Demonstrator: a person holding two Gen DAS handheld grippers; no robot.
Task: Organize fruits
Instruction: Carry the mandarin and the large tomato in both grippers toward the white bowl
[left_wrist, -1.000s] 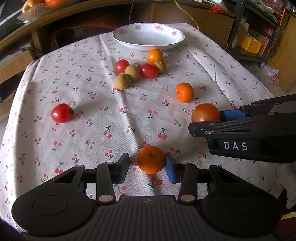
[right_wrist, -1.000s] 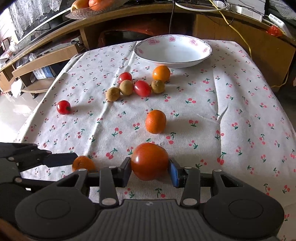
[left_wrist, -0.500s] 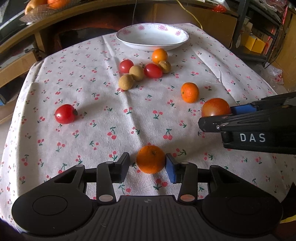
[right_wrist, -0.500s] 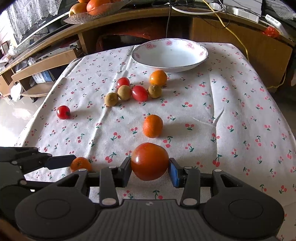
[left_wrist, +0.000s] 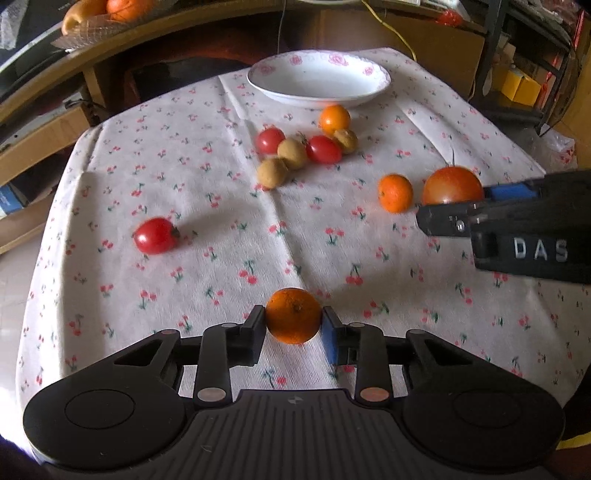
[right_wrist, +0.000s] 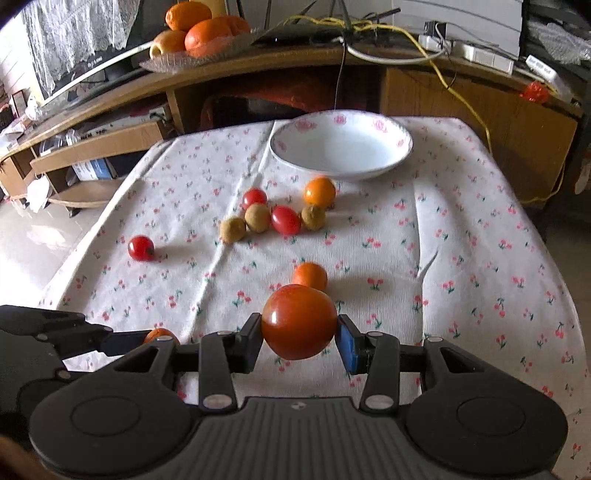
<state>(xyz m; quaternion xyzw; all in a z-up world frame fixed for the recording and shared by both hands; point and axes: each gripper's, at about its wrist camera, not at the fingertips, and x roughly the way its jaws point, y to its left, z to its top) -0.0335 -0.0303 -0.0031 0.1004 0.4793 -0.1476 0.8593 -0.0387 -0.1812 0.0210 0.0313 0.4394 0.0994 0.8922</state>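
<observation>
Where the white cloth printed with small red cherries (left_wrist: 229, 229) covers the table, the stock stands as follows.

Left gripper (left_wrist: 293, 326), black with one blue pad: jaws closing, pads against both sides of a small round orange tangerine (left_wrist: 293, 315) at the near edge of the cloth. Whether that fruit rests on the cloth or is lifted off it cannot be told.

Right gripper (right_wrist: 299, 332), same make, lettered DAS on its side: clamped on a large round red-orange tomato (right_wrist: 299, 326), which appears to hang clear of the cloth.

White shallow bowl with pink flowers on its rim (right_wrist: 402, 136): far end of the table, nothing in it.

Loose fruit on the cloth:
- second small tangerine (right_wrist: 312, 275), just beyond the held tomato;
- third small tangerine (right_wrist: 319, 190), just in front of the bowl;
- round red cherry tomato (right_wrist: 254, 196) and oval red cherry tomato (right_wrist: 285, 220), in the cluster before the bowl;
- three brown rough-skinned round fruits, one at the left of the cluster (right_wrist: 232, 229), one in the middle (right_wrist: 257, 217), one at the right (right_wrist: 313, 217), packed closely with the cherry tomatoes;
- lone red cherry tomato (right_wrist: 140, 248), well apart at the left side of the cloth.

Wooden shelf behind the table (right_wrist: 295, 59): clear glass dish (right_wrist: 166, 61) heaped with oranges, and yellow cable (right_wrist: 458, 88) trailing down.
</observation>
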